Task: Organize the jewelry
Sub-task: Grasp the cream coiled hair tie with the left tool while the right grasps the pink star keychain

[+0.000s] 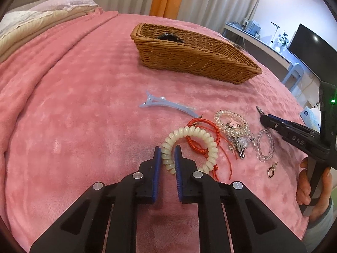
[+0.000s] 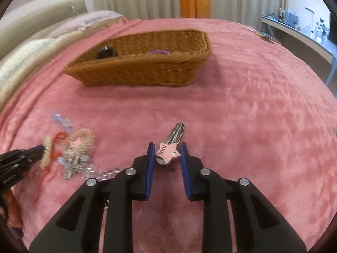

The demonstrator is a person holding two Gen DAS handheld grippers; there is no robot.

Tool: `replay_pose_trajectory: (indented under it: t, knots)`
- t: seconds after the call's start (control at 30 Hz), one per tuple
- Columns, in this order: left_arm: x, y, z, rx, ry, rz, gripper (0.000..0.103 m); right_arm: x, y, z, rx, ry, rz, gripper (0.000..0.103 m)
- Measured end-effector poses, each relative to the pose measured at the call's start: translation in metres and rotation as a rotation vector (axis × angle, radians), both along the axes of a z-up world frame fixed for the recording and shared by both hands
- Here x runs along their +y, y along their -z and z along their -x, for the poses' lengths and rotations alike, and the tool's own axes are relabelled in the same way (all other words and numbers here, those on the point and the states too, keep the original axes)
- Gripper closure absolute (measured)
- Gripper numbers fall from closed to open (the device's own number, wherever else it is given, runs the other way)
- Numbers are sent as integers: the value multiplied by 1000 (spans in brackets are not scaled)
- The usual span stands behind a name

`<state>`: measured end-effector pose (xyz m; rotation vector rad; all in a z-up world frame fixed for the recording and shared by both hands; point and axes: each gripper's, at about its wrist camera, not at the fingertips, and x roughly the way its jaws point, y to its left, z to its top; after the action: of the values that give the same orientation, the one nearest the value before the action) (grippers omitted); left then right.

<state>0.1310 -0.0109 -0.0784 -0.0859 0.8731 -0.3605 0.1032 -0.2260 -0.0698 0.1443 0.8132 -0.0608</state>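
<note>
Left gripper fingers straddle cream coil; basket beyond.

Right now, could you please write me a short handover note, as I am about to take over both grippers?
Left gripper: fingers either side of the cream spiral hair tie, which lies on the pink blanket; whether it is gripped is unclear.
Right gripper: shut on the pink star hair clip.
Done: a dark item and a purple spiral tie are in the wicker basket.
Left: blue clip, red cord bracelet, clear spiral tie, bead bracelet, small clasp.
</note>
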Motion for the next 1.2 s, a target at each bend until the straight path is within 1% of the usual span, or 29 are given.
replay_pose_trajectory:
  t: [0.2, 0.43, 0.57, 0.77, 0.93, 1.0, 1.03, 1.07, 1.1, 1.17, 1.2]
  knots:
    - [3, -2, 6, -30, 1, 26, 94, -2, -10, 13, -82, -31, -43, 82]
    - [6, -4, 8, -42, -9, 44, 94, -4, -9, 12, -71, -30, -49, 82]
    - [7, -2, 7, -28, -5, 52, 94, -9, 1, 10, 12, -29, -79, 82]
    - [9, -1, 6, -26, 6, 61, 94, -13, 4, 15, 81, -6, -27, 82]
    - [10, 0, 5, -22, 12, 76, 94, -25, 5, 16, 115, -36, -101, 81]
    - [10, 0, 5, -22, 15, 79, 94, -28, 5, 11, 137, -43, -139, 75]
    - [11, 0, 5, -22, 16, 81, 94, -28, 4, 9, 141, -47, -149, 69]
    - [11, 0, 5, -23, 16, 82, 94, -28, 4, 5, 149, -51, -165, 67]
    - [11, 0, 5, -22, 16, 84, 94, -27, 4, 2, 156, -46, -170, 67]
    - [11, 0, 6, -22, 18, 83, 94, -22, 5, -3, 169, -40, -135, 68]
    - [11, 0, 6, -23, 19, 83, 94, -18, 4, -4, 166, -40, -105, 81]
